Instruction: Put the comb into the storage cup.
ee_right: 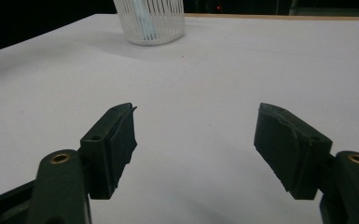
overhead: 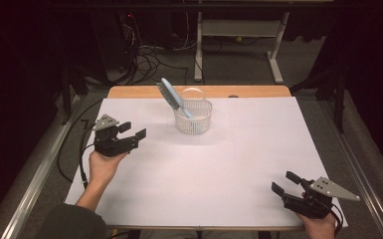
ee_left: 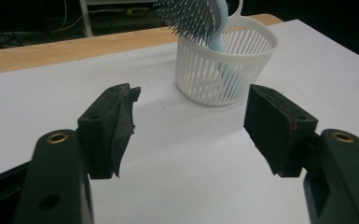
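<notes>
A white slatted basket stands on the white table sheet toward the back middle. A light blue hairbrush leans in it, bristle head up and to the left. In the left gripper view the basket and the brush lie ahead, beyond the jaws. My left gripper hovers at the left of the table, open, nothing between its jaws. My right gripper sits near the front right corner, open and empty. Its view shows the basket far off.
A wooden table edge runs along the back of the sheet. Beyond it are a white desk frame and floor cables. Metal rails flank the table. Black cables trail from both grippers.
</notes>
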Action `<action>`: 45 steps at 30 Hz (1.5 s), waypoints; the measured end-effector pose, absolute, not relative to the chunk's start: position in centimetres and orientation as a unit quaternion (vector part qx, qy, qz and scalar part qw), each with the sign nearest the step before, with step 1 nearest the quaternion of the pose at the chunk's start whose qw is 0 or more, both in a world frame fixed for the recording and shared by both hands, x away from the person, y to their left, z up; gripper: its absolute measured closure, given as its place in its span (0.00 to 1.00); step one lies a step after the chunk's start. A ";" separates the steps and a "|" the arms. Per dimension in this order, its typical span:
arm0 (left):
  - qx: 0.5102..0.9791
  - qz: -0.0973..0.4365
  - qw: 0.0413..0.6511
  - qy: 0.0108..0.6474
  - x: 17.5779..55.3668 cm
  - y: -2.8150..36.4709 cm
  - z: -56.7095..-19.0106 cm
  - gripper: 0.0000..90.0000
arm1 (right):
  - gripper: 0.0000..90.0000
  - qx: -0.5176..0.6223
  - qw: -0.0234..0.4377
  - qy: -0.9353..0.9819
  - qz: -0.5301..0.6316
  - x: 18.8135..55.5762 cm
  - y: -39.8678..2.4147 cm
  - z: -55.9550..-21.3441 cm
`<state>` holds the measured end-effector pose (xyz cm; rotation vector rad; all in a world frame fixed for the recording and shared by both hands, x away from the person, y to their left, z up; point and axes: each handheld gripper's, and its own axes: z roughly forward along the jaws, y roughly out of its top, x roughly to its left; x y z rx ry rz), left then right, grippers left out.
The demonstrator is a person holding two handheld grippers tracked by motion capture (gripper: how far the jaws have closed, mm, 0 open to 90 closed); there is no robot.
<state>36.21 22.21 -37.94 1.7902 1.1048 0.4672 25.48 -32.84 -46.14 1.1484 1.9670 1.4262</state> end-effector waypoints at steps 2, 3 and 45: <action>0.731 0.193 0.474 0.451 36.0 22.3 -38.0 0.37 | 0.33 0.416 0.225 0.713 0.517 25.5 -32.8 -46.1; 0.732 0.193 0.474 0.450 35.9 22.3 -38.0 0.37 | 0.33 0.416 0.225 0.713 0.517 25.5 -32.8 -46.1; 0.720 0.185 0.491 0.455 32.6 24.0 -39.3 0.37 | 0.33 0.417 0.225 0.713 0.517 25.5 -32.9 -46.2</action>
